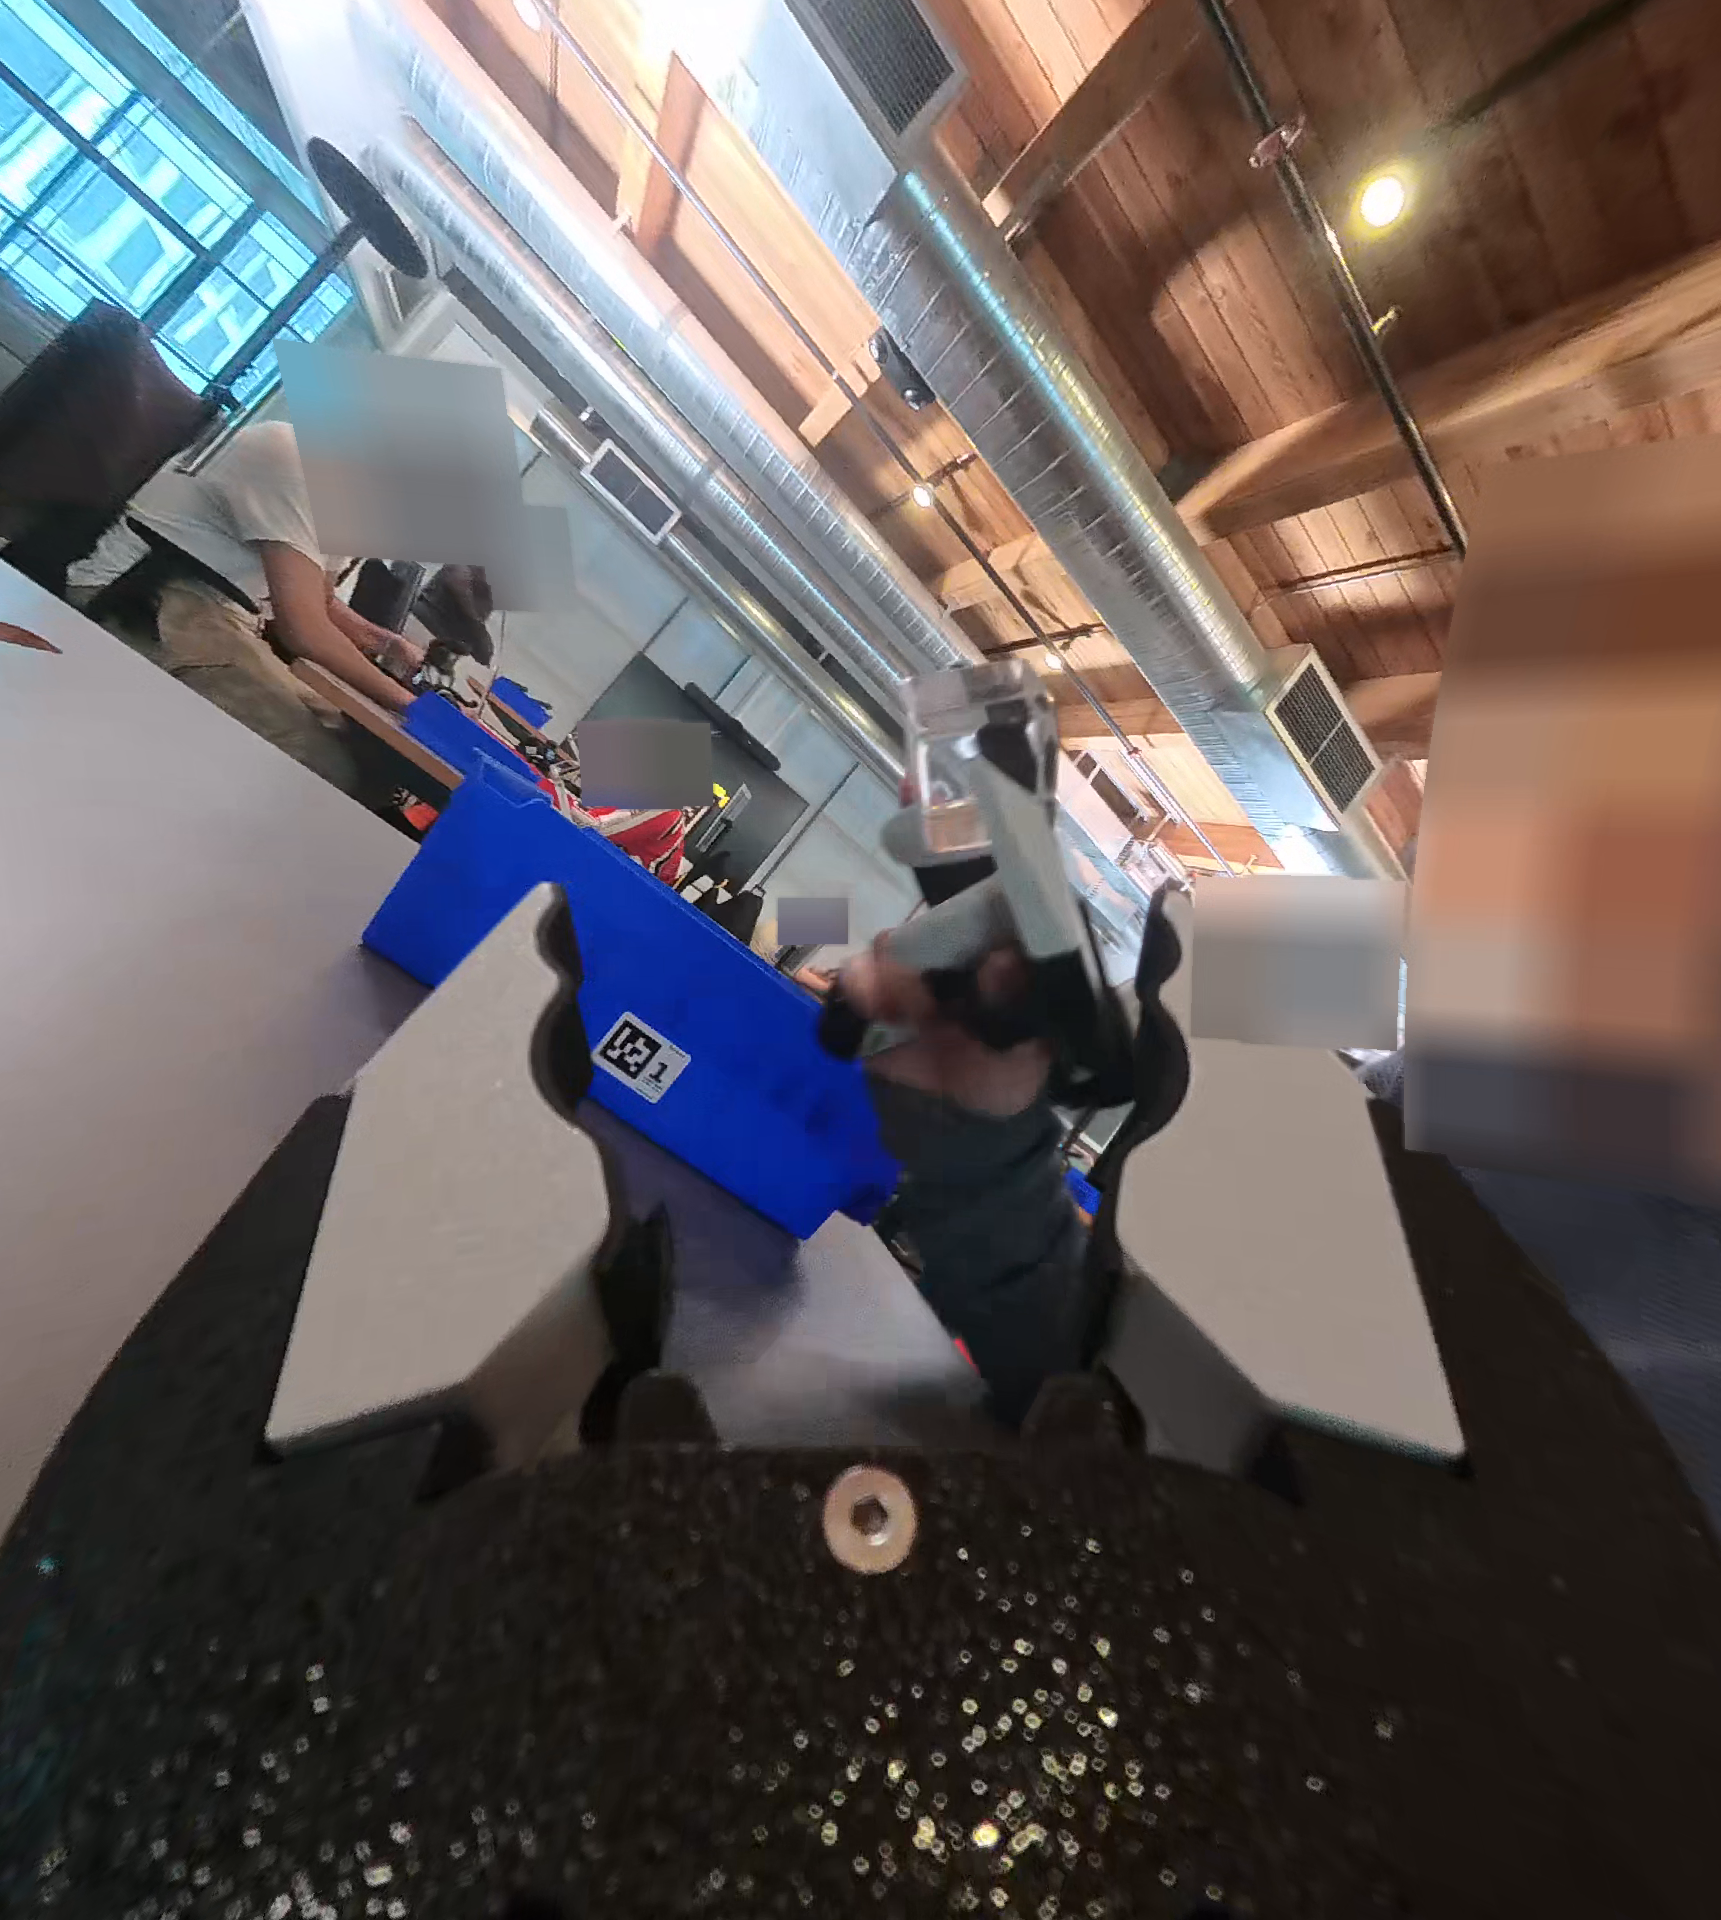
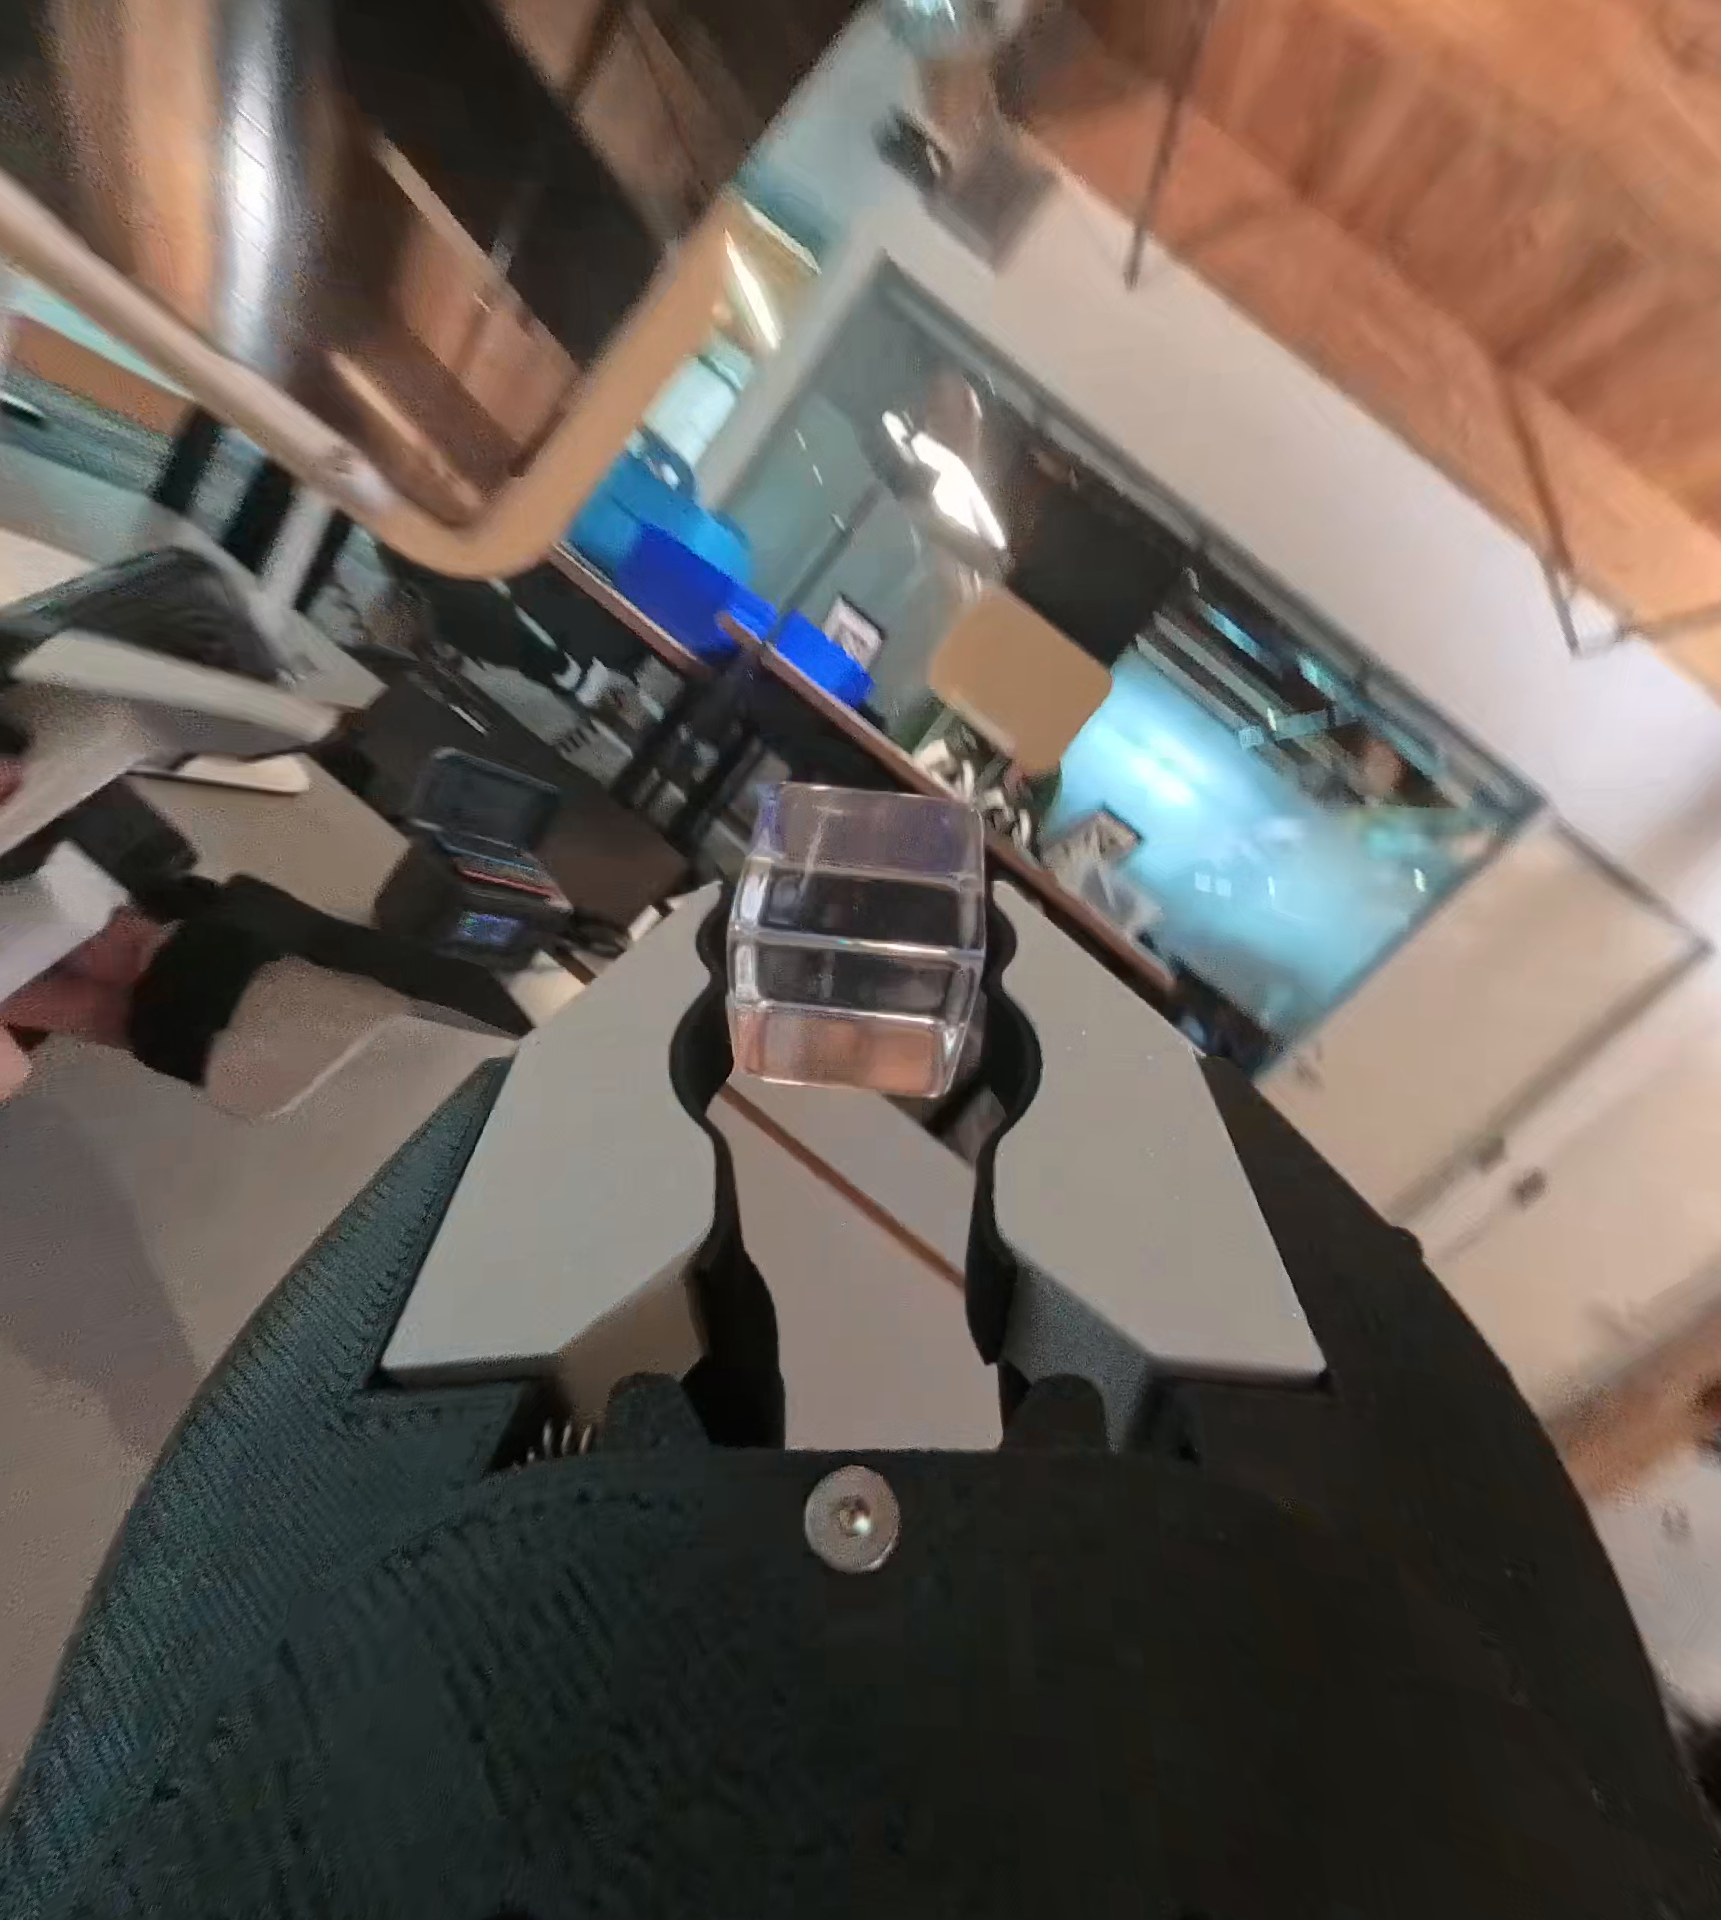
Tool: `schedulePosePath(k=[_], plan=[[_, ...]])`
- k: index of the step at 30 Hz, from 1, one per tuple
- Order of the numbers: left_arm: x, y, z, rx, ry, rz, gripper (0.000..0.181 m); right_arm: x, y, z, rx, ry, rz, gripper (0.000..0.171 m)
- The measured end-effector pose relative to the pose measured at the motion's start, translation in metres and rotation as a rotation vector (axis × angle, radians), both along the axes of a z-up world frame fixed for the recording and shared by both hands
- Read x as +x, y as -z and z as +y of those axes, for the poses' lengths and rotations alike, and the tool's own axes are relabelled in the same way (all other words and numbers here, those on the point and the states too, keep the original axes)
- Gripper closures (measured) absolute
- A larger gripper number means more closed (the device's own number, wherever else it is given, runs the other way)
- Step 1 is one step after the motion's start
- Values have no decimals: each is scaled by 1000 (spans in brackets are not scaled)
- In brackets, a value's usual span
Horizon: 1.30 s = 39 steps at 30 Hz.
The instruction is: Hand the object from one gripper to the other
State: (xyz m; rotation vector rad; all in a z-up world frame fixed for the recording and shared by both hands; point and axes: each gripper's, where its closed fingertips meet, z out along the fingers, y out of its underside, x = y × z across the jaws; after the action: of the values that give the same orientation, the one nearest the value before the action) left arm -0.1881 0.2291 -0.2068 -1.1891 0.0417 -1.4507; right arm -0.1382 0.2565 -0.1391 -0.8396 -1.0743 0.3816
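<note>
Gripping a clear, square-edged acrylic cube at their tips, the right tongs are clenched on it, grey fingers pressing its two side faces while the cube juts forward past the fingertips. From the left wrist view the same cube appears at about 12 o'clock from the left tongs, held aloft at the end of the right tongs, which show farther off and blurred. The left tongs are released, their grey fingers spread wide with nothing between them, well apart from the cube. A long blue plastic bin lies on the pale counter at 10 o'clock.
</note>
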Motion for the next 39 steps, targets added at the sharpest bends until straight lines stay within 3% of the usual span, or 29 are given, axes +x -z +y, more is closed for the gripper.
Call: schedulePosePath(k=[5,8,11,15,26,29,34,39], plan=[[-6,0,2,-12,-12,-41,81,99,-23,38,-220,200,-65,127],[-11,-2,3,-19,0,-85,86,160,27,69,-481,274,-309,127],[-11,-1,3,-27,9,-90,86,206,94,71,-715,224,-585,127],[-7,0,3,-27,11,-63,88,220,128,76,-900,162,-614,127],[-4,0,1,-24,35,-61,93,215,171,50,-931,-105,-944,127],[-3,0,1,-23,39,-59,93,240,190,53,-971,-18,-1109,127],[-3,0,1,-23,42,-58,93,243,179,56,-888,11,-1147,128],[-2,0,0,-22,44,-58,94,268,186,59,-843,93,-1383,128]])
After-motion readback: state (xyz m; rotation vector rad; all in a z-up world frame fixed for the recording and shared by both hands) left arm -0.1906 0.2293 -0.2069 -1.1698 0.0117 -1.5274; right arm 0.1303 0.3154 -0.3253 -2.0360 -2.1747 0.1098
